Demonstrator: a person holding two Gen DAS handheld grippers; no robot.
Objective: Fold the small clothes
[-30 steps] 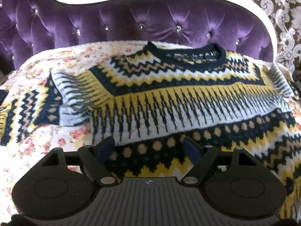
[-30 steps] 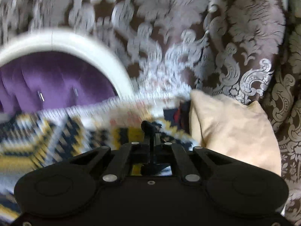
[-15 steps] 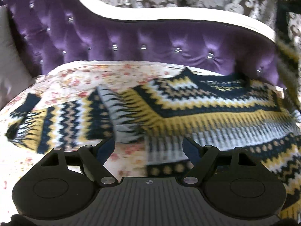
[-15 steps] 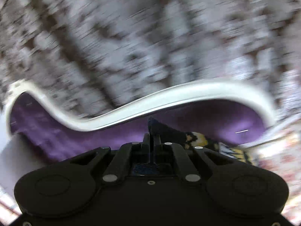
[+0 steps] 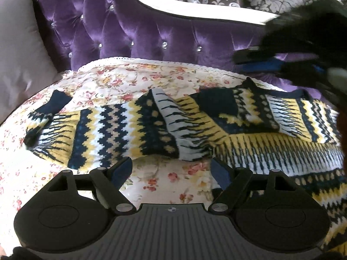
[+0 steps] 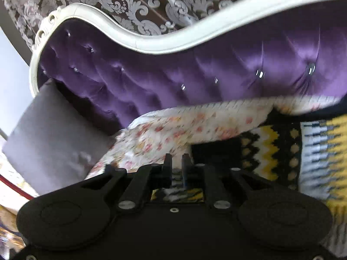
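A knitted sweater [image 5: 249, 138] in navy, yellow and white zigzags lies flat on a floral bedspread [image 5: 134, 80]. Its left sleeve [image 5: 104, 130] stretches out to the left. The other sleeve [image 5: 249, 108] is folded across the chest, its navy cuff [image 5: 216, 101] pointing left. My left gripper [image 5: 171, 169] hangs open over bare bedspread just below the armpit, nothing between its fingers. My right gripper [image 6: 176, 160] hovers above the folded sleeve's cuff [image 6: 214, 153]. Its jaws are opening, with a narrow gap and no cloth pinched between them. It shows blurred at the upper right [image 5: 245, 61] in the left wrist view.
A tufted purple headboard [image 5: 151, 26] with a white frame stands behind the bed. A grey pillow [image 5: 19, 65] leans at the left end, also seen as the grey pillow [image 6: 54, 143] in the right wrist view. Patterned wallpaper [image 6: 141, 0] lies beyond.
My right gripper swung leftwards across the sweater with the sleeve, which now lies on the chest, and its jaws have parted. My left gripper moved left toward the outstretched sleeve.
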